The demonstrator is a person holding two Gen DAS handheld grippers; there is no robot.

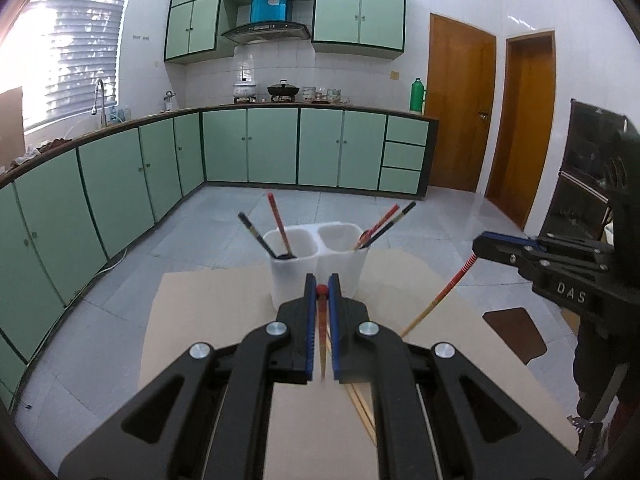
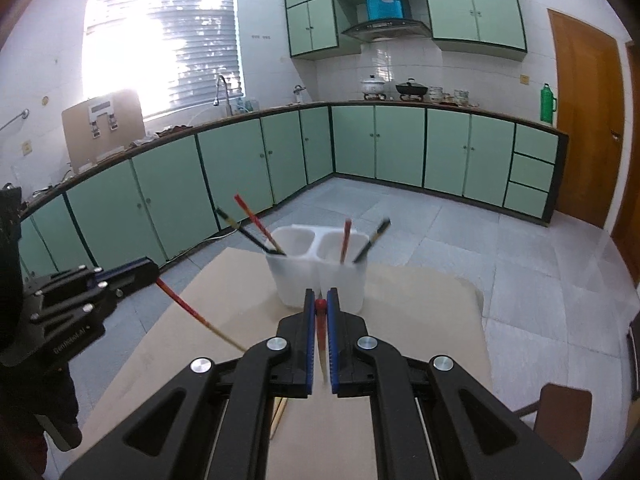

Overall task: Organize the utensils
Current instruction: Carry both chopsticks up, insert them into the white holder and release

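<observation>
A white two-compartment utensil holder [image 1: 292, 280] [image 2: 296, 284] stands on the beige table [image 1: 208, 320] just beyond both grippers. Each compartment has a red chopstick and a black one leaning in it. My left gripper [image 1: 322, 282] is shut on a red-ended chopstick [image 1: 322, 340] that hangs down between its blue pads. My right gripper [image 2: 321, 294] is shut on a matching red-ended chopstick [image 2: 321, 332]. Each wrist view also shows the other gripper from the side, the right gripper [image 1: 478, 246] and the left gripper [image 2: 154, 270], with its chopstick slanting down.
A few more pale chopsticks [image 1: 362, 412] [image 2: 280, 416] lie on the table beneath the grippers. A brown chair seat [image 1: 516, 332] [image 2: 560, 412] sits off the table's right side. Green kitchen cabinets [image 1: 272, 144] and grey floor tiles lie beyond.
</observation>
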